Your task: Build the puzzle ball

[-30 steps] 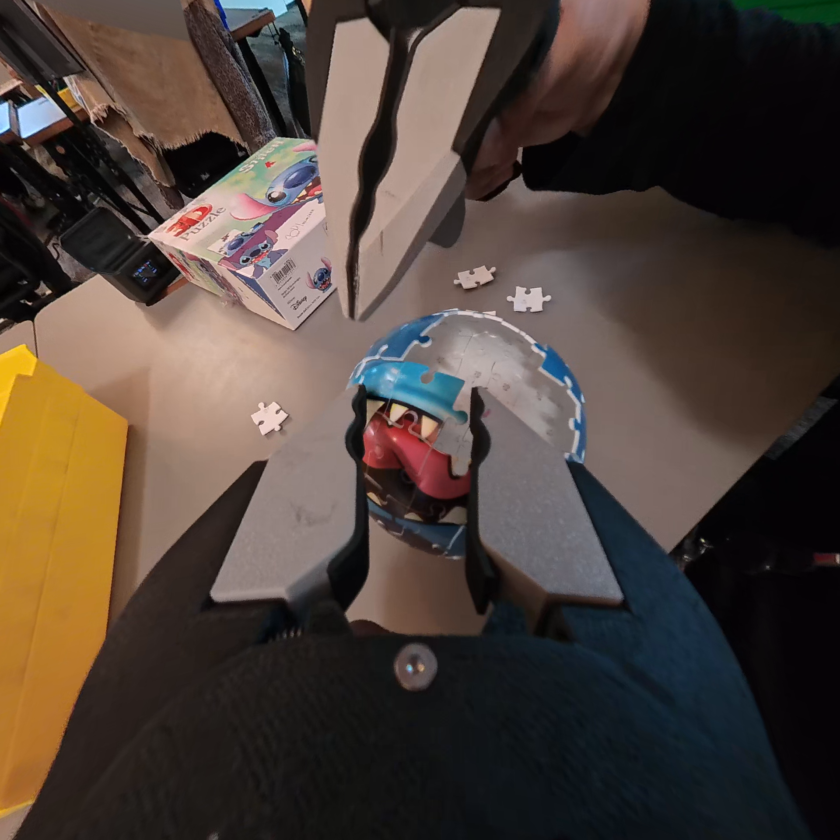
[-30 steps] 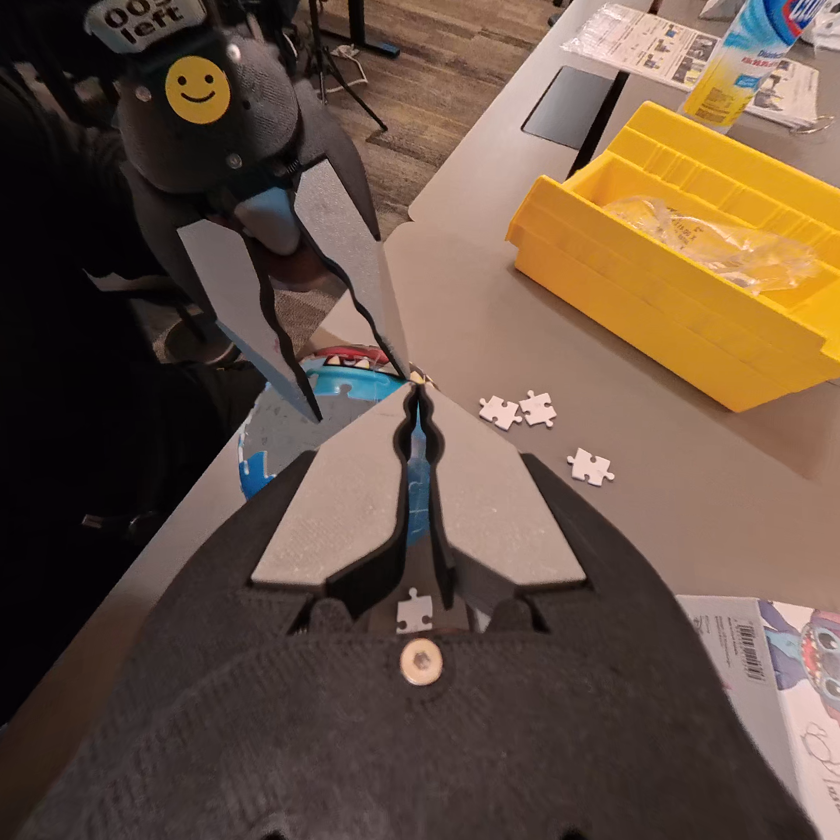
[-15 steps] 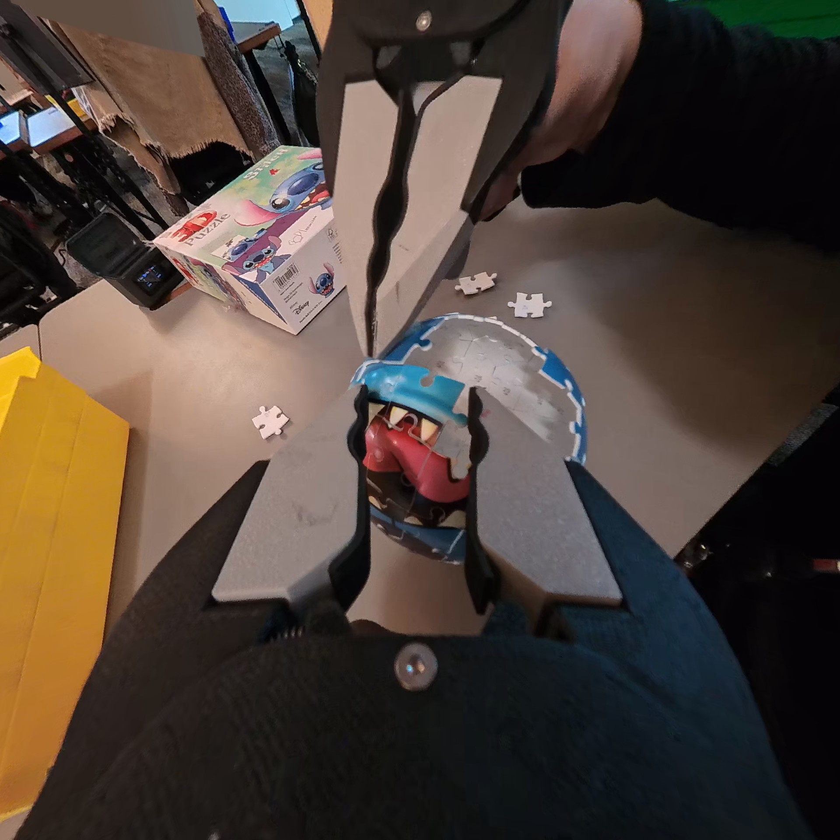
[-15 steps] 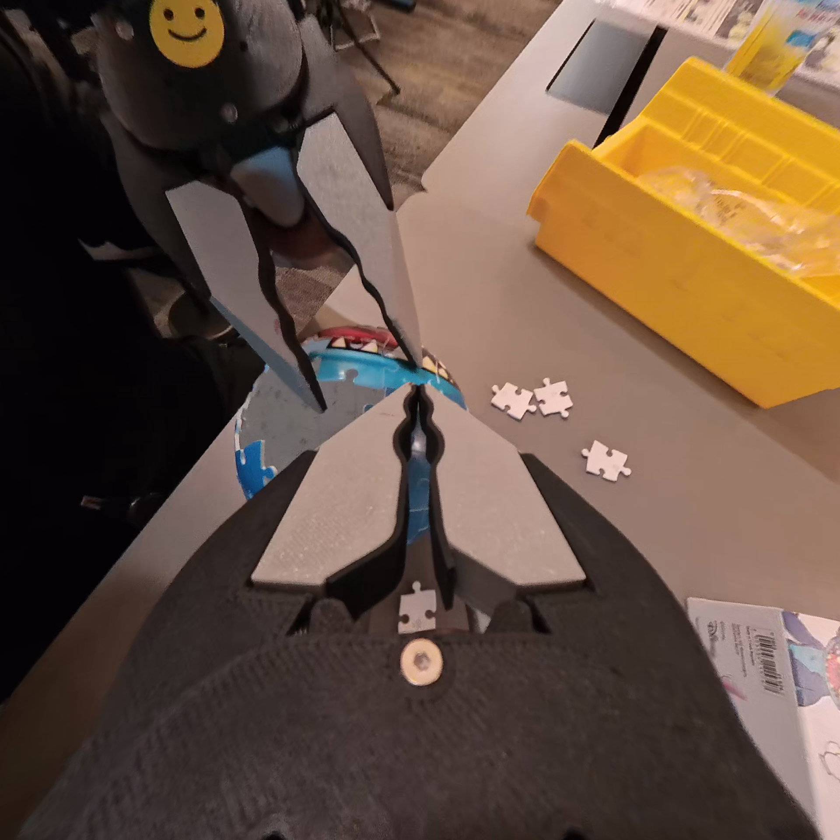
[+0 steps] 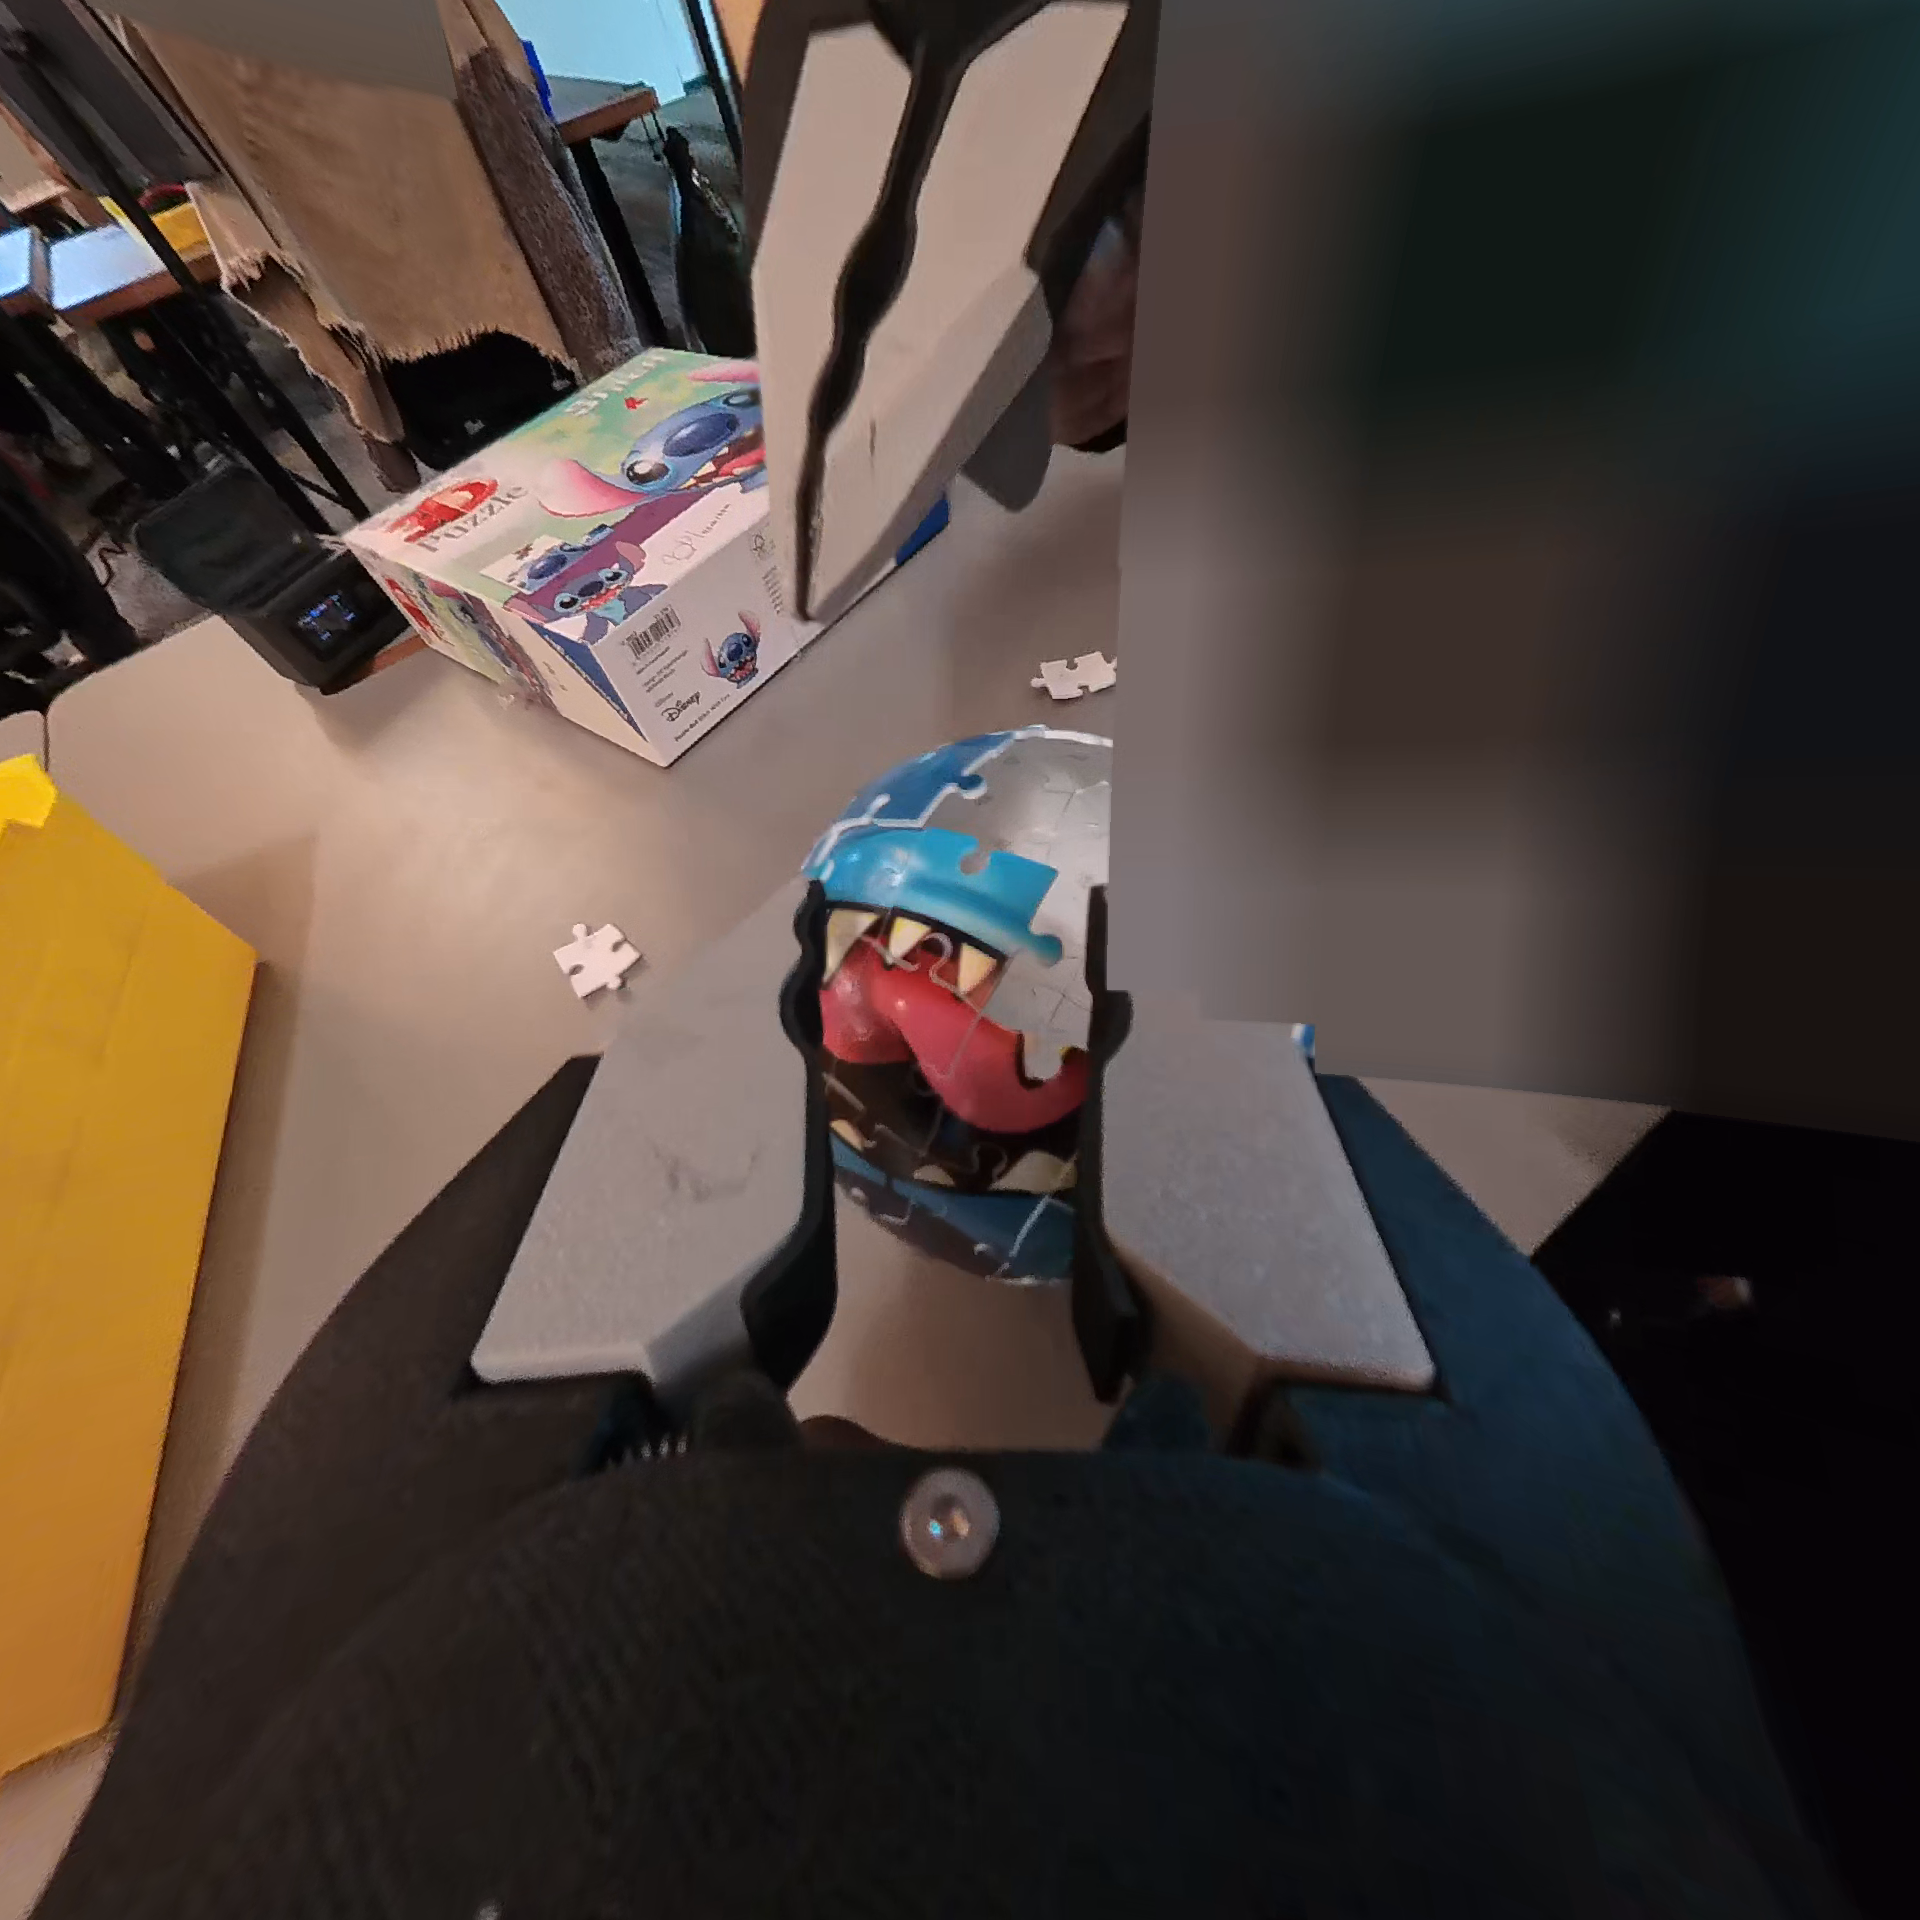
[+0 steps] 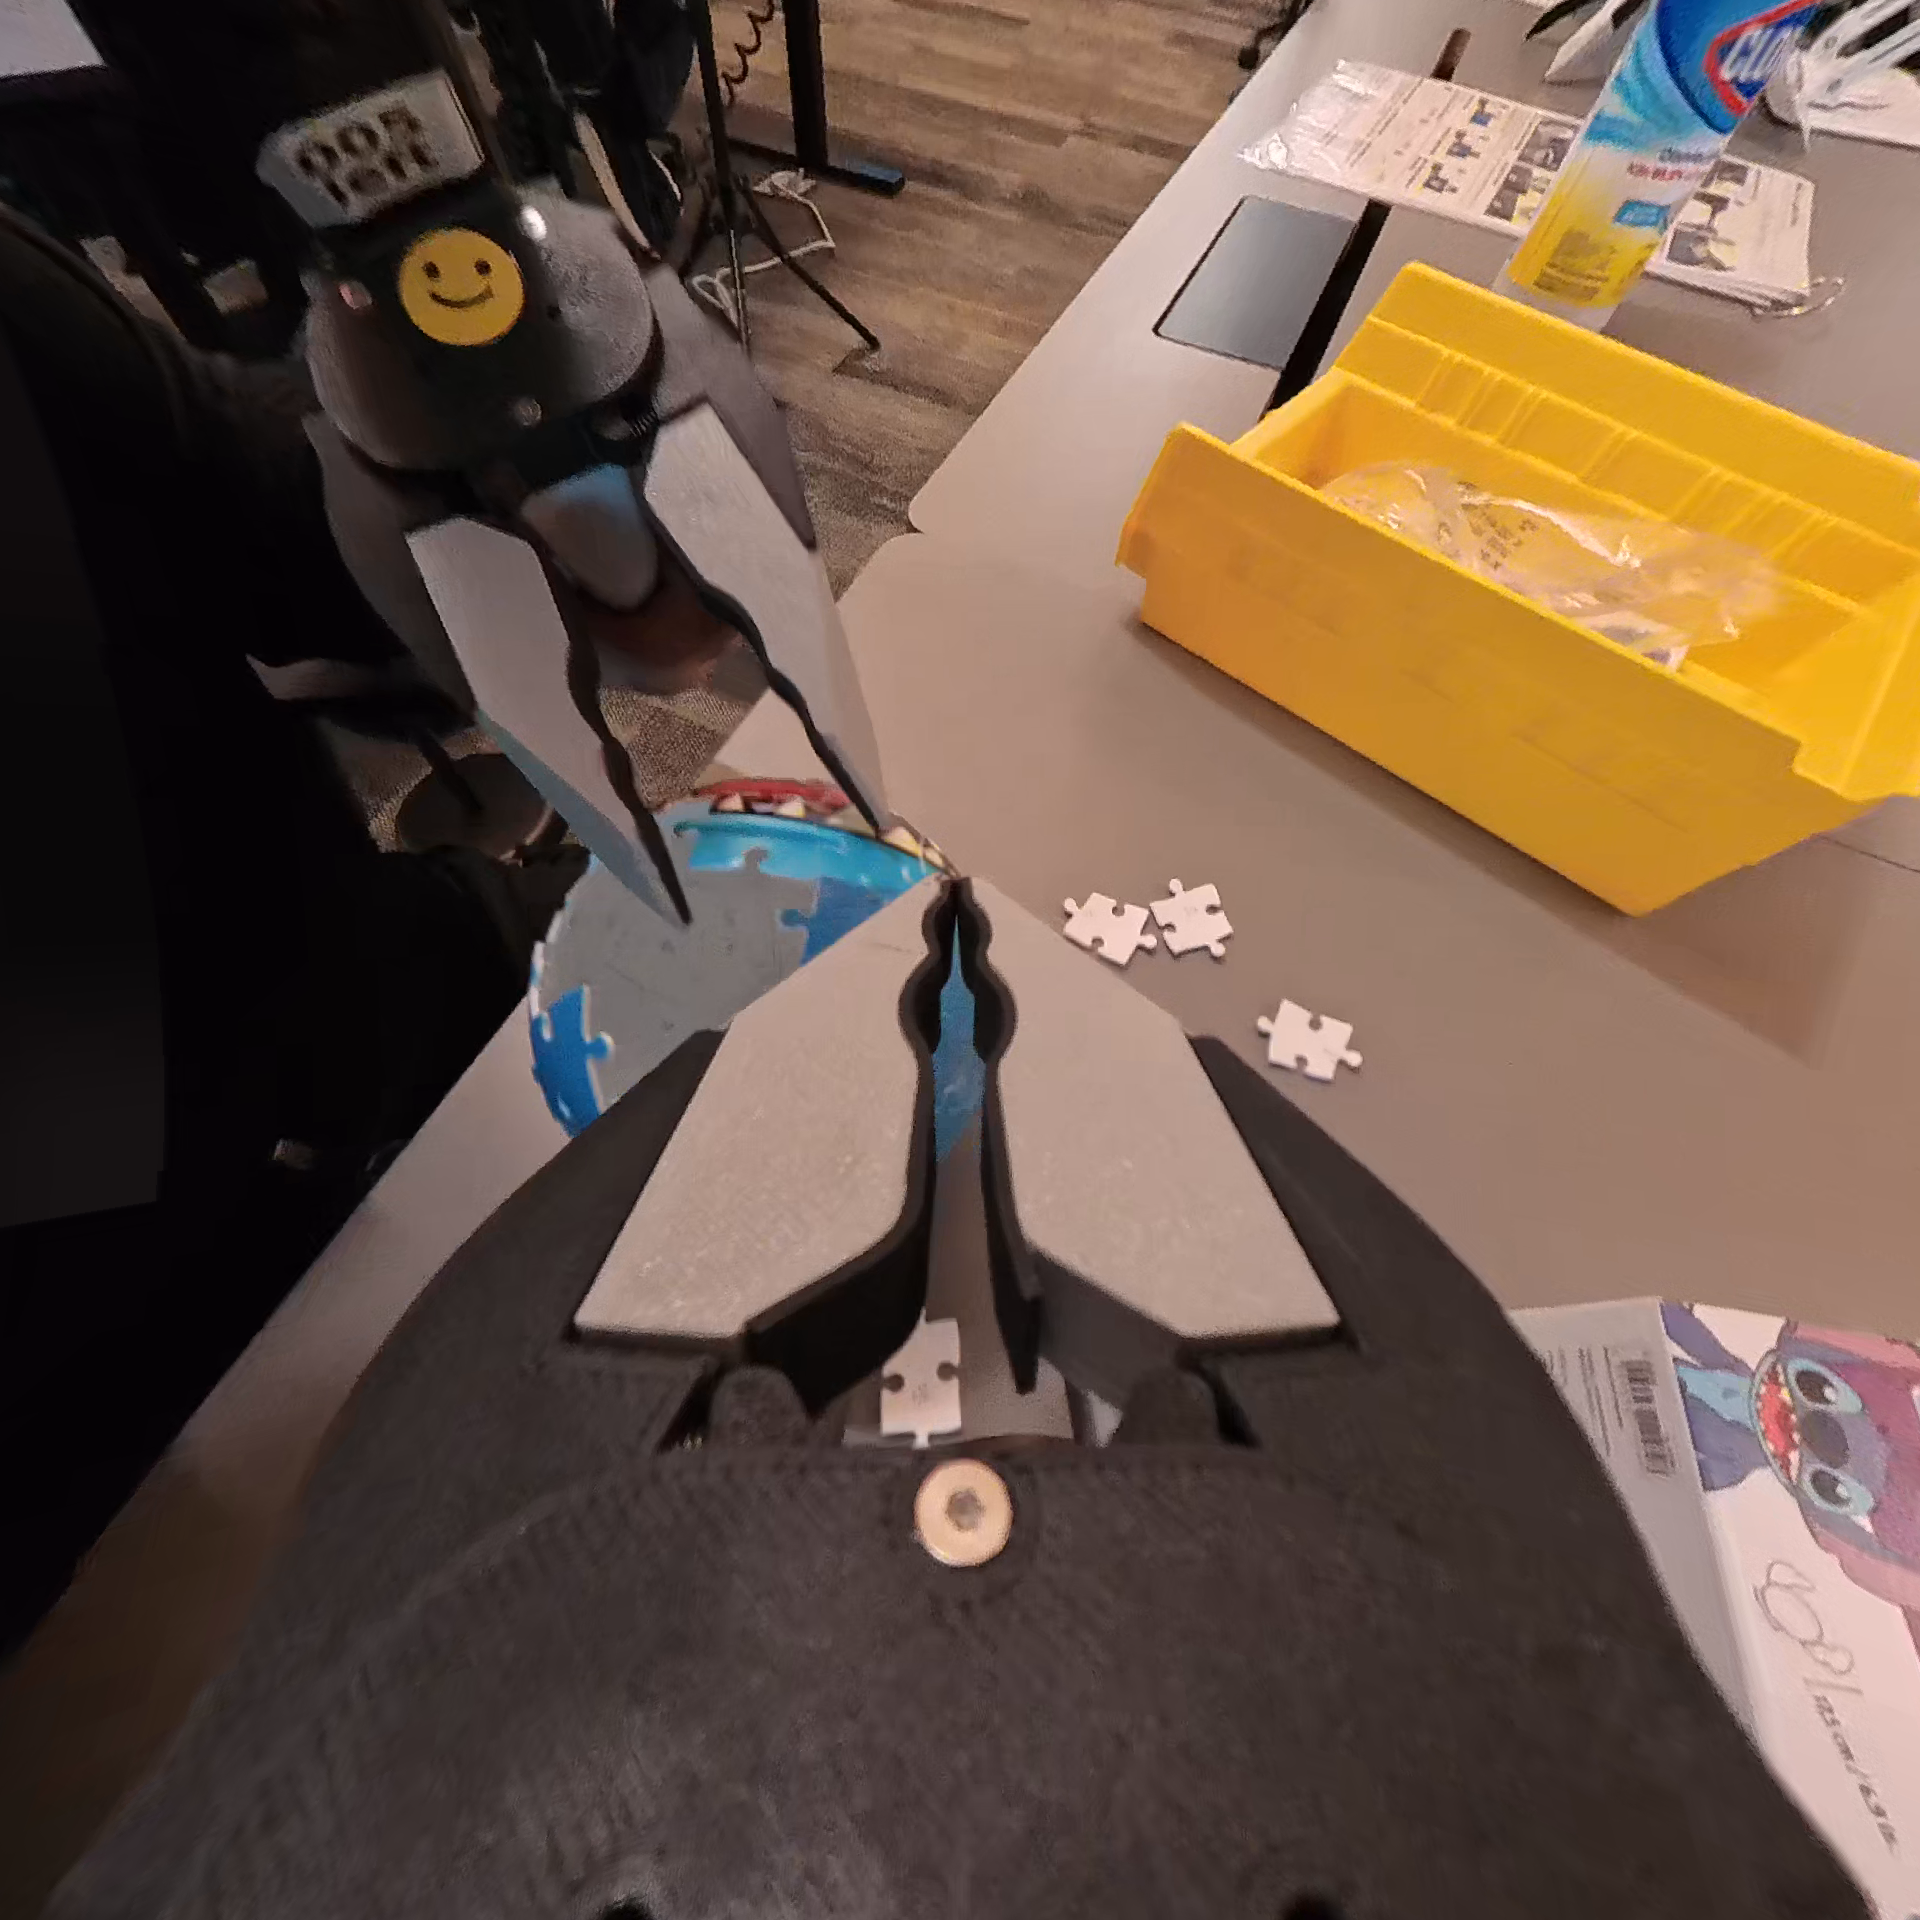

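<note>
Now, step: the ball (image 5: 940, 1049) is part built, a hollow shell with its top open, and the pictures suggest a pause between pieces.
Ball: it sits on the table (image 6: 1299, 790) near the front edge, blue shell with a red mouth and teeth facing the left wrist view, grey inner wall showing.
Left gripper (image 5: 948, 935): fingers spread partway, tips at the ball's open rim; in the right wrist view one tip seems inside the rim and one outside, so it may be steadying the shell. Contact is hard to confirm.
Right gripper (image 6: 958, 894): fingers closed to a narrow slit, tips near the ball; no piece shows between them.
Next move: likely a fetch of a loose piece (image 6: 1309, 1039); these lie flat and white side up, so a pick-up needs a low, fine pinch, then a match of tabs at the rim.
Risk: a hard press could buckle the shell.
Table: grey, with the puzzle box (image 5: 582, 582) and a yellow bin (image 6: 1538, 644).
Room: wood floor, stands, another desk with papers.
</note>
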Tool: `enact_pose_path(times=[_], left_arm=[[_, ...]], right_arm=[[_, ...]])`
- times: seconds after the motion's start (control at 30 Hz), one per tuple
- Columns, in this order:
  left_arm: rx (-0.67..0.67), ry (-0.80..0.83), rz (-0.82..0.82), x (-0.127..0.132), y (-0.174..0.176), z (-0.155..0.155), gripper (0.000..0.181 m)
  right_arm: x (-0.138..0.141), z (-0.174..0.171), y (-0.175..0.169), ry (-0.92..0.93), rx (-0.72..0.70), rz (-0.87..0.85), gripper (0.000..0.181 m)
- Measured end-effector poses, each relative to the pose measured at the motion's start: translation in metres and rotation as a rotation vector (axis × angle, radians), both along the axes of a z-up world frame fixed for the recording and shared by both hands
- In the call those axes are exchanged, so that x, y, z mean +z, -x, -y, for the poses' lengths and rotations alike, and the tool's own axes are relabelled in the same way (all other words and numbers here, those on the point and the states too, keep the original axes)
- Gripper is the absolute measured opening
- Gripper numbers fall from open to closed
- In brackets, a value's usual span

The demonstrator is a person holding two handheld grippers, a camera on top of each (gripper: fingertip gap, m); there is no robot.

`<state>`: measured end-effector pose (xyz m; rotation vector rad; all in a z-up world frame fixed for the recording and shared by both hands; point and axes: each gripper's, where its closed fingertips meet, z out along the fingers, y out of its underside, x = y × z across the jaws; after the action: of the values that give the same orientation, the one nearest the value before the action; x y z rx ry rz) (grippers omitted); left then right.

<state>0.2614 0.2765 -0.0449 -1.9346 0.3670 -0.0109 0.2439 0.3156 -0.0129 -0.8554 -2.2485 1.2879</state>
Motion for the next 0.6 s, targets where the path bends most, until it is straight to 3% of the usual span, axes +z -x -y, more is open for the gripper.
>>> enact_pose_path(times=[0.13, 0.33, 0.5, 0.6], left_arm=[[-0.021, -0.022, 0.035, 0.013, -0.003, 0.004, 0.047], [-0.023, -0.026, -0.044, 0.011, -0.004, 0.002, 0.051], [-0.077, 0.028, 0.003, -0.001, -0.001, 0.013, 0.060], [-0.170, -0.021, 0.094, 0.008, -0.002, 0.026, 0.064]], right_arm=[[-0.014, -0.003, -0.005, 0.042, 0.065, 0.077, 0.016], [-0.014, -0.002, -0.012, 0.040, 0.108, 0.042, 0.015], [-0.019, -0.007, -0.017, 0.001, 0.120, 0.028, 0.015], [-0.023, -0.012, -0.019, 0.004, 0.127, 0.039, 0.015]])
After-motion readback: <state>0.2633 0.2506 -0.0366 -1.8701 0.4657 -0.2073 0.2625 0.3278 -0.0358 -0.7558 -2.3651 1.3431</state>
